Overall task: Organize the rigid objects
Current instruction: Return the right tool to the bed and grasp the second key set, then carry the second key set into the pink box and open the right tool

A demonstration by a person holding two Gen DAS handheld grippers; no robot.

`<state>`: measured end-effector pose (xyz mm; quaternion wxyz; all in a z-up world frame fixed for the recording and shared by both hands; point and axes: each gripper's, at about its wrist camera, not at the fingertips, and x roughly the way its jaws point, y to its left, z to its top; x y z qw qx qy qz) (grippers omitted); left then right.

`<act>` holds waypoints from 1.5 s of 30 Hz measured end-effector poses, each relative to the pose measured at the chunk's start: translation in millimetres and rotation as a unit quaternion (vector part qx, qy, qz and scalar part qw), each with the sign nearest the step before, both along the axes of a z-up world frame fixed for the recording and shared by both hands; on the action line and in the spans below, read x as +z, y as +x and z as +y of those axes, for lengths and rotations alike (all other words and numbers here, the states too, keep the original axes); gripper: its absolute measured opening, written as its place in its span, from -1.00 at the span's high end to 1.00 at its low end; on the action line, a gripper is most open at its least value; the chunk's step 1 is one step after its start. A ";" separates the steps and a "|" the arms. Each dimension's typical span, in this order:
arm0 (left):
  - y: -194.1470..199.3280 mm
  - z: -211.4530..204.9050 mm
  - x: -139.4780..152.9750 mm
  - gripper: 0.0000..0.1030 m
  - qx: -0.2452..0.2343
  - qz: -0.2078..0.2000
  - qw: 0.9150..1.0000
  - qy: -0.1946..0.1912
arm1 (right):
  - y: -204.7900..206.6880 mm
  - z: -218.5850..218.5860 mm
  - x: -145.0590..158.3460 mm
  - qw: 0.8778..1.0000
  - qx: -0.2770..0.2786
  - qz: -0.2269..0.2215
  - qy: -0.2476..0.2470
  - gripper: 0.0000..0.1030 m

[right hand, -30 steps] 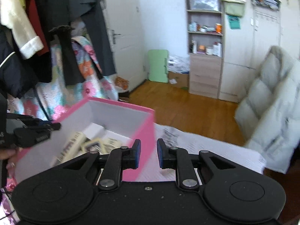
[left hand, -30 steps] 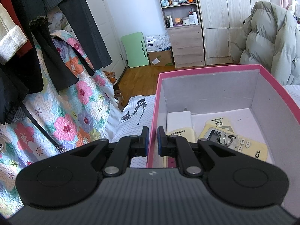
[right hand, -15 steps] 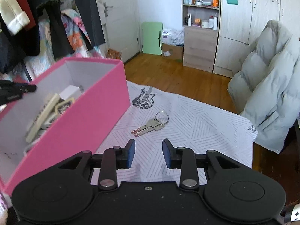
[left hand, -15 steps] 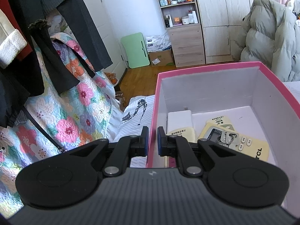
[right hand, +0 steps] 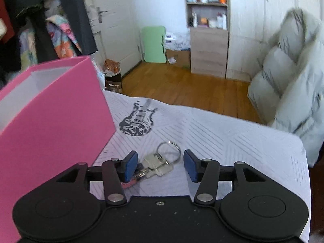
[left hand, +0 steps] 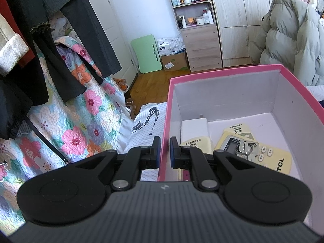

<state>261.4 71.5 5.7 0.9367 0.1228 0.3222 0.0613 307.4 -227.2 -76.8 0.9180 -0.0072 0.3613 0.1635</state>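
My left gripper [left hand: 165, 151] is shut on the left wall of the pink box [left hand: 222, 71], one finger outside and one inside. In the box lie two yellow remote controls [left hand: 269, 158], a white block [left hand: 194, 127] and a bunch of keys [left hand: 246, 146] on top of a remote. In the right wrist view the pink box [right hand: 56, 117] stands at the left. A second bunch of keys [right hand: 151, 162] with a ring lies on the white sheet [right hand: 222, 137]. My right gripper [right hand: 160, 156] is low over them; its jaws are opening, the keys lie between them, untouched.
The sheet bears a guitar print [right hand: 137, 121] just beyond the keys. A grey puffer coat [right hand: 293, 81] hangs off the bed's right edge. Dark clothes and a floral quilt [left hand: 77, 125] hang at the left. Wooden floor, a green folding table [right hand: 154, 44] and a shelf cabinet lie beyond.
My right gripper dropped toward the sheet and its jaws spread wider; the keys came into view and now lie between them. The left gripper and the box stayed put.
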 end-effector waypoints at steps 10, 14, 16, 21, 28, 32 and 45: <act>-0.5 -2.4 -0.4 0.83 0.000 0.000 1.000 0.001 | -20.0 -2.8 6.6 0.999 0.002 -0.032 -0.001 0.91; -0.7 -2.6 -0.5 0.83 0.000 0.000 1.000 0.000 | -29.6 -8.5 12.8 0.999 -0.005 -0.040 0.012 0.91; -0.7 -2.7 -0.7 0.83 0.000 0.000 1.000 0.000 | -35.9 -8.6 18.5 0.999 -0.005 -0.046 0.017 0.91; -1.8 -3.6 -0.9 0.83 0.001 0.000 1.000 -0.001 | -55.0 -7.1 41.4 0.997 -0.005 -0.070 0.032 0.91; -2.0 -3.9 -1.5 0.83 0.001 0.000 1.000 -0.001 | -84.2 1.8 98.1 0.991 0.025 -0.093 0.091 0.91; -2.3 -4.2 -2.3 0.83 -0.001 0.000 1.000 0.002 | -89.5 10.8 122.7 0.982 0.057 -0.061 0.168 0.90; -3.8 -4.1 -4.1 0.83 -0.002 -0.002 1.000 -0.009 | -24.6 115.1 109.3 0.949 0.110 0.149 0.256 0.89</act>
